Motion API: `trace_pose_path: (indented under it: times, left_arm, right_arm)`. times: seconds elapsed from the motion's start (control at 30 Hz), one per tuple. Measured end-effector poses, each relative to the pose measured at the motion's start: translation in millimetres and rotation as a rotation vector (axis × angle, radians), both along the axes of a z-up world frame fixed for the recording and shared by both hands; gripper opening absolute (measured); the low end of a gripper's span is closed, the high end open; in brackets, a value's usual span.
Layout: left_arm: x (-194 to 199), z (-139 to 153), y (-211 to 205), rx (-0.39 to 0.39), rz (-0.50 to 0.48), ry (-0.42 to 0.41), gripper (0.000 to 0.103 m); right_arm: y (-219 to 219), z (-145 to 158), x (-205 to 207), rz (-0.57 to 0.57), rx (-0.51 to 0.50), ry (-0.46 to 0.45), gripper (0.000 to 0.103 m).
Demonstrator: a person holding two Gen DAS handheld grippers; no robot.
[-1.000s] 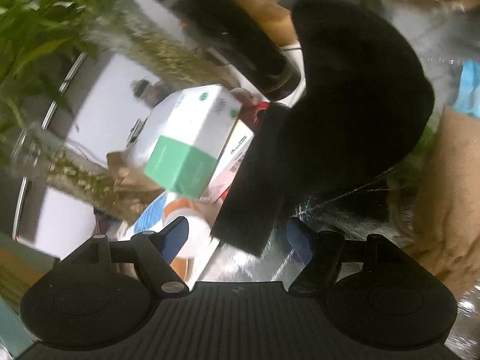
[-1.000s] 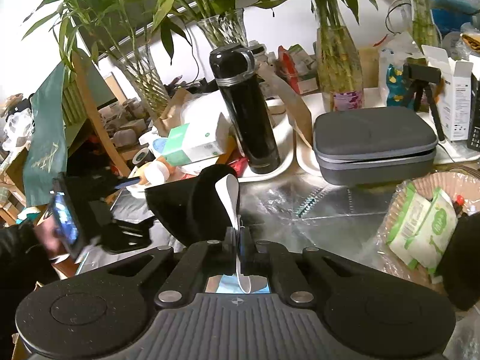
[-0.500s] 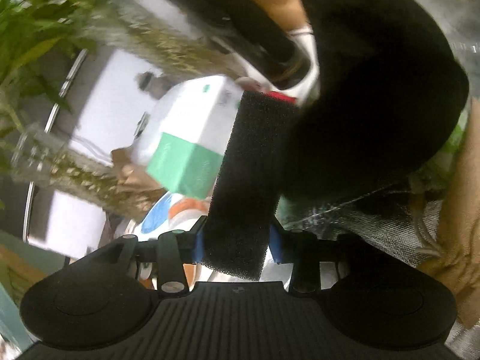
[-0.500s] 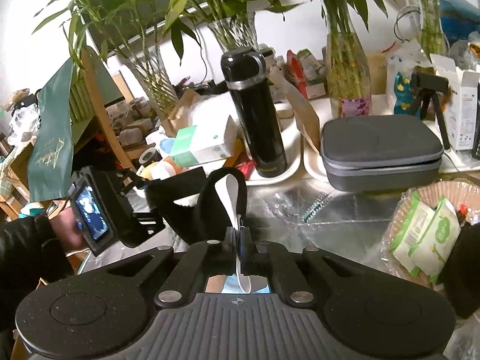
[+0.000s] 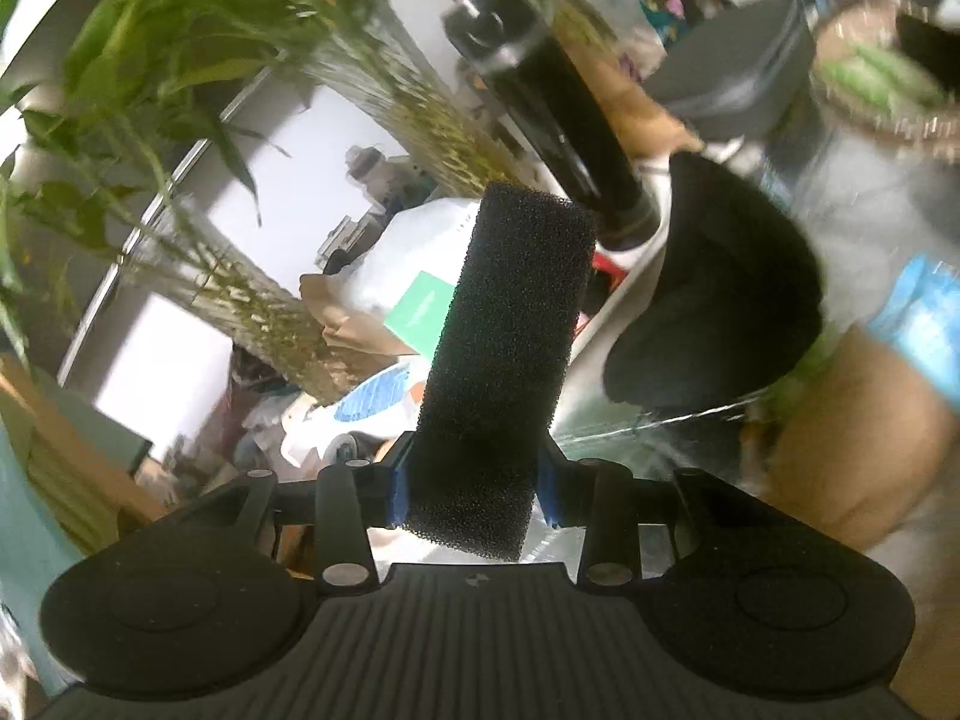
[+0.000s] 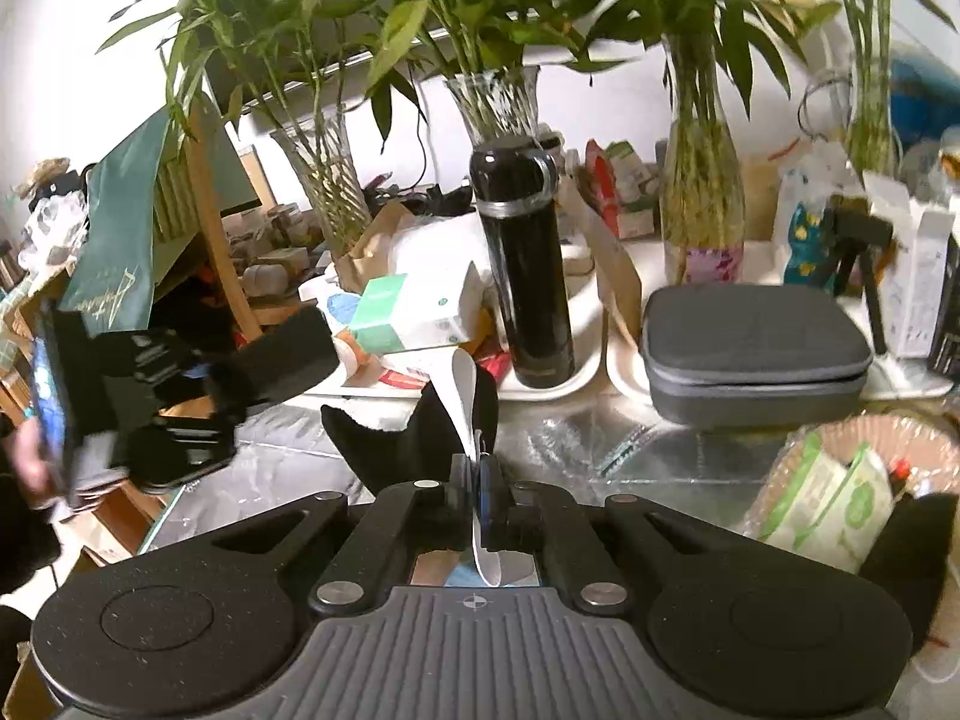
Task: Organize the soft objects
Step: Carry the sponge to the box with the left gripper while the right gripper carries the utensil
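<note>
My left gripper (image 5: 474,489) is shut on a black foam block (image 5: 498,360) and holds it up in the air; the block sticks out forward past the fingers. In the right wrist view the left gripper (image 6: 234,381) holds the same foam block (image 6: 294,354) at the left, above the table edge. My right gripper (image 6: 478,474) is shut on the white inner rim (image 6: 462,387) of a black fabric pouch (image 6: 390,450), holding its mouth open above the shiny table. The pouch (image 5: 720,294) lies right of the block in the left wrist view.
A black flask (image 6: 528,264) stands on a white tray (image 6: 576,366) behind the pouch. A grey zip case (image 6: 750,348) lies to the right. A woven basket (image 6: 852,480) with green packets sits at the right front. Glass vases with bamboo (image 6: 699,198) line the back.
My left gripper closed on the black foam block, pulled it out of the pouch and lifted it up and to the left. My right gripper kept its hold on the pouch rim.
</note>
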State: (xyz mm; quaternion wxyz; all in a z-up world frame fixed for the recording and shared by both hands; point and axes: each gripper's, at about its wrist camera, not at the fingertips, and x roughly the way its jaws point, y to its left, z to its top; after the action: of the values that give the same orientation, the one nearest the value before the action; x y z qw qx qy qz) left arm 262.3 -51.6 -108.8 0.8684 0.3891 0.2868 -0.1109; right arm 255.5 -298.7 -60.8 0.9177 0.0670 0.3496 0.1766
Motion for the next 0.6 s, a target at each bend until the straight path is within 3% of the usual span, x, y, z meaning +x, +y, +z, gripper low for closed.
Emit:
trace_pose_path:
  times: [0.2, 0.37, 0.6]
  left_arm:
    - [-21, 40, 4, -0.150, 0.033, 0.045, 0.039]
    - [-33, 68, 15, -0.303, 0.097, 0.113, 0.039]
    - [-55, 96, 24, -0.405, 0.195, 0.133, 0.039]
  right_arm:
    - [-2, 10, -13, -0.014, 0.013, -0.015, 0.004]
    - [7, 22, -34, 0.041, 0.054, -0.006, 0.004]
    - [15, 48, -61, 0.084, 0.044, -0.026, 0.005]
